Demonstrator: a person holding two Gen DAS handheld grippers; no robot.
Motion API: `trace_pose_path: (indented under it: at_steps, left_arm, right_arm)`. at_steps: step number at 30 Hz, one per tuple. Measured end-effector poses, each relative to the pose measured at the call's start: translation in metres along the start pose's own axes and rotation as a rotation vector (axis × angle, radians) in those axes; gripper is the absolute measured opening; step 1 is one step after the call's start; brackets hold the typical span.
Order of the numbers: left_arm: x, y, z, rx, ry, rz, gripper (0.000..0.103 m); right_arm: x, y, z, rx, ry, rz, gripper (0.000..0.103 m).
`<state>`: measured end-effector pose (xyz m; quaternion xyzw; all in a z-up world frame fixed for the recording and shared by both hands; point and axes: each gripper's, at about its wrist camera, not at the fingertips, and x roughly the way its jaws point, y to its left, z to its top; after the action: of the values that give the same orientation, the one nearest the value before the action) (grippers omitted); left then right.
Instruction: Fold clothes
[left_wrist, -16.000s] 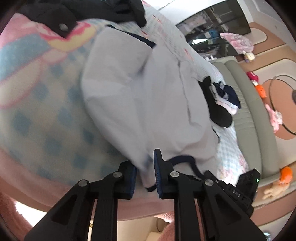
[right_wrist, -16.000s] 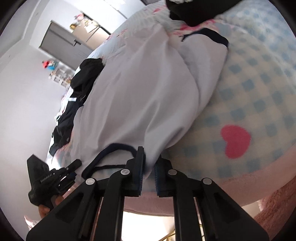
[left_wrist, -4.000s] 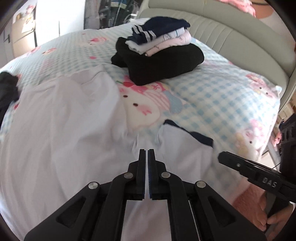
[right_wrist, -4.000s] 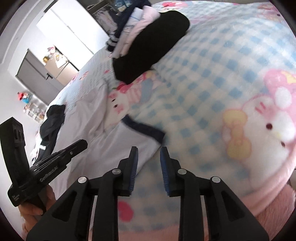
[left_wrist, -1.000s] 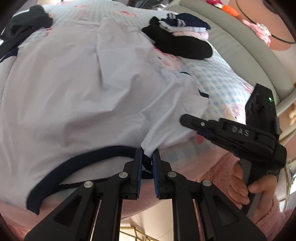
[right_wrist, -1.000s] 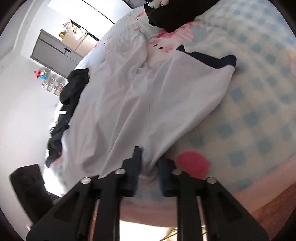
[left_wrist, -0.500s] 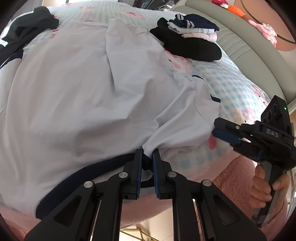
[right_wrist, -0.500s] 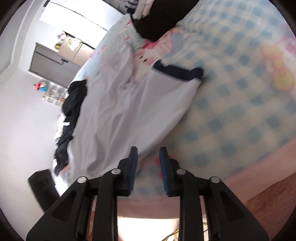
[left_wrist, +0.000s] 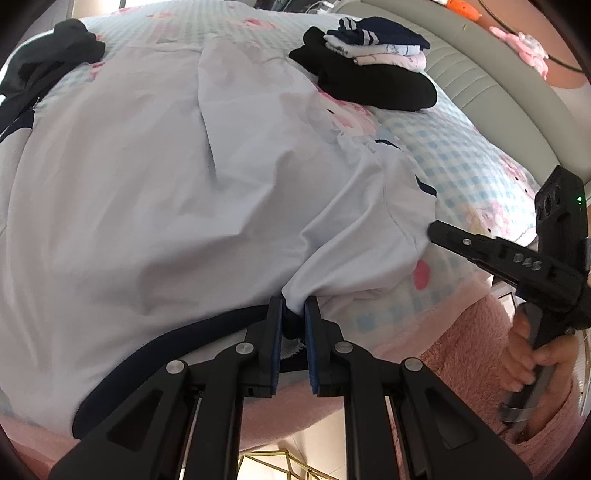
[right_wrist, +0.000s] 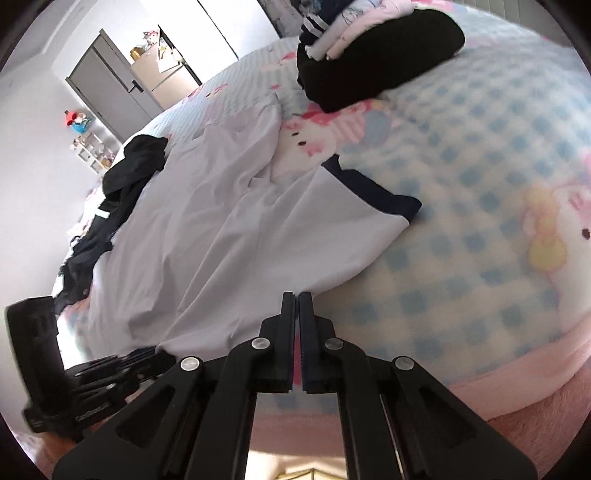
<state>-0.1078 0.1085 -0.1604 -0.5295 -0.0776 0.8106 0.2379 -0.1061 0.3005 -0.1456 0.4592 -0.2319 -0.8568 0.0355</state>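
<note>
A white T-shirt (left_wrist: 184, 177) with navy collar and sleeve trim lies spread on the bed; it also shows in the right wrist view (right_wrist: 229, 236). My left gripper (left_wrist: 293, 314) is shut on the shirt's shoulder fabric beside the navy collar (left_wrist: 177, 339) at the near edge. My right gripper (right_wrist: 297, 299) is shut with nothing between its pads, just at the lower edge of the sleeve (right_wrist: 354, 206). It shows in the left wrist view (left_wrist: 436, 230) with its tip at the sleeve's edge.
A folded stack of clothes (left_wrist: 373, 62) sits at the far side of the checked blanket (right_wrist: 480, 184), by the grey headboard (left_wrist: 498, 85). A heap of dark clothes (right_wrist: 125, 177) lies at the far left. The bed's pink edge (left_wrist: 424, 332) is close below.
My right gripper let go of the shirt, opened, drew back to the sleeve's edge and shut empty. My left gripper kept its hold by the collar.
</note>
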Motion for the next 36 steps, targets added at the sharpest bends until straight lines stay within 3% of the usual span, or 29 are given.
trace_pose_path:
  at_steps: [4,5,6,8,11,16,18,19,22,23,24,25,26,33,35,36]
  left_arm:
    - [-0.001,0.004,0.000,-0.022,0.003,-0.019,0.014]
    - [-0.002,0.005,-0.001,-0.023,0.004,-0.020,0.014]
    - [-0.002,0.005,-0.001,-0.025,0.004,-0.021,0.014]
    - [-0.001,0.004,-0.001,-0.021,0.006,-0.017,0.014]
    - [0.000,0.003,-0.001,-0.018,0.008,-0.013,0.014]
    - [-0.001,0.005,-0.001,-0.009,0.012,-0.022,0.014]
    - [-0.001,0.004,-0.002,-0.002,0.015,-0.038,0.015]
    - [-0.002,0.003,-0.004,0.003,0.024,-0.076,0.015]
    - [-0.003,-0.001,-0.009,0.021,0.038,-0.142,0.016]
    - [-0.004,-0.003,-0.011,0.028,0.040,-0.150,0.022]
    - [-0.003,-0.005,-0.014,0.034,0.046,-0.149,0.027]
    - [-0.001,-0.006,-0.016,0.034,0.050,-0.150,0.034]
    - [0.000,-0.007,-0.018,0.033,0.055,-0.151,0.034]
    - [0.001,-0.030,-0.016,0.088,0.014,-0.147,0.032]
    - [0.001,-0.038,-0.016,0.122,0.000,-0.133,0.013]
    - [0.002,-0.043,-0.016,0.139,0.002,-0.120,0.013]
  right_arm:
    - [-0.009,-0.007,0.002,0.078,0.004,0.048,0.005]
    - [-0.005,-0.008,0.002,0.112,0.030,0.094,0.011]
    - [-0.002,-0.011,0.001,0.147,0.057,0.142,0.023]
    - [0.006,-0.012,-0.004,0.185,0.088,0.187,0.035]
    - [0.017,-0.008,-0.011,0.182,0.101,0.172,0.037]
    - [0.032,-0.004,-0.019,0.241,0.137,0.234,0.038]
    - [0.032,-0.001,-0.022,0.228,0.140,0.264,0.050]
    - [0.032,0.000,-0.023,0.224,0.139,0.277,0.050]
    - [0.034,0.002,-0.027,0.224,0.144,0.292,0.050]
    - [0.035,0.001,-0.028,0.221,0.138,0.280,0.042]
    - [0.035,0.001,-0.029,0.216,0.125,0.264,0.025]
    - [0.035,0.001,-0.029,0.212,0.112,0.247,0.019]
    - [0.035,0.001,-0.029,0.207,0.101,0.232,0.012]
    - [0.011,0.004,-0.024,0.172,0.021,0.175,0.008]
    - [0.000,0.006,-0.020,0.143,0.000,0.143,0.008]
    - [-0.006,0.007,-0.018,0.123,-0.006,0.121,0.008]
